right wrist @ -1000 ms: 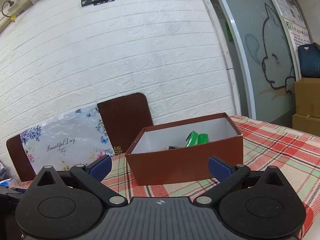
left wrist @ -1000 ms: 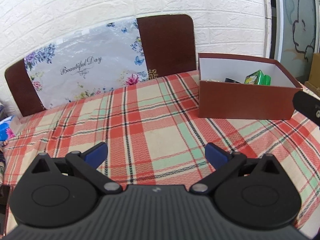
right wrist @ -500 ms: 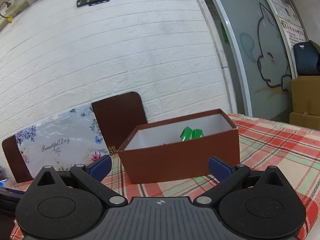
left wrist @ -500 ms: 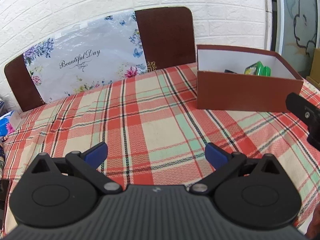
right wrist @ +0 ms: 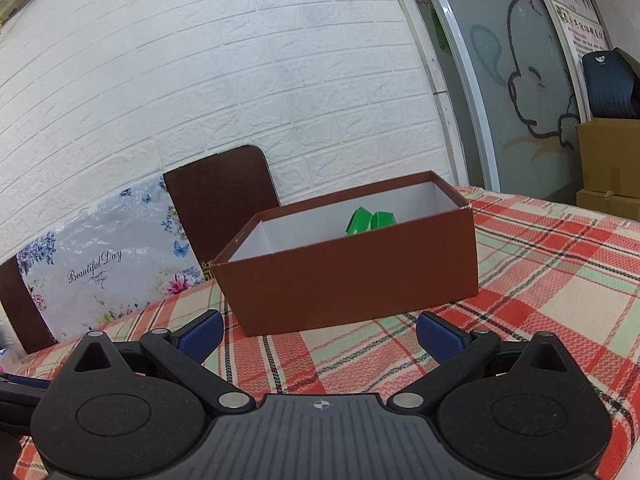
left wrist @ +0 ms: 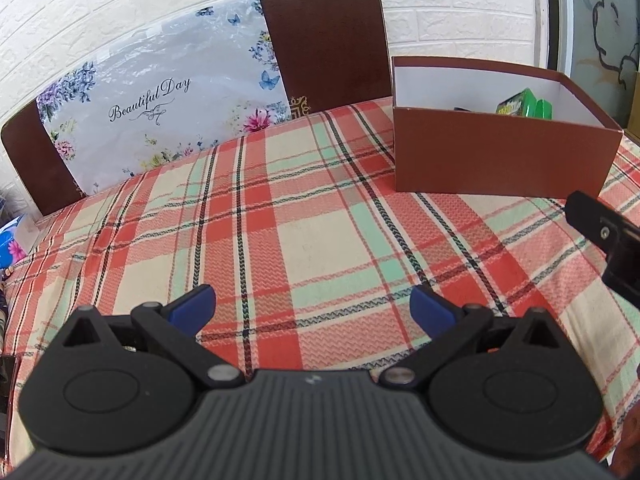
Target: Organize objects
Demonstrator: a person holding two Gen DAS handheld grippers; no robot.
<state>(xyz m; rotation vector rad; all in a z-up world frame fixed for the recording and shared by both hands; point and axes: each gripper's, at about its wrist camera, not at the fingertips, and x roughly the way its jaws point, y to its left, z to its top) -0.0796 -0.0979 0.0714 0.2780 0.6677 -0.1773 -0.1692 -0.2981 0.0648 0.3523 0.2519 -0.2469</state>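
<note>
Both tools are standing wide with nothing between their blue pads. The left tool (left wrist: 312,306) is hovering over bare checked cloth on the worktop (left wrist: 280,220), and the right tool (right wrist: 318,330) is pointing at the near wall of the brown box (right wrist: 352,276), which sits at about 12 o'clock in its view and at about 2 o'clock in the left view.

Compared with a second ago, the box is sitting lower and larger in the right view, and its inside is showing less, so the right tool is sinking and drawing in toward the cloth in front of the box. In the left view the scene is hardly shifting; the right tool's black arm is creeping further in at 3 o'clock.

Inside the box a green packet (right wrist: 370,220) is standing toward the far right corner, and a dark item (left wrist: 464,109), too small to identify, is lying beside it at 9 o'clock. No loose object is showing on the cloth in either view, so the sorting is probably finished or nearly so, and both tools are likely settling to rest. A floral bag (left wrist: 160,108) is leaning on the chairs (left wrist: 328,44) at 11 o'clock, apart from the box.
</note>
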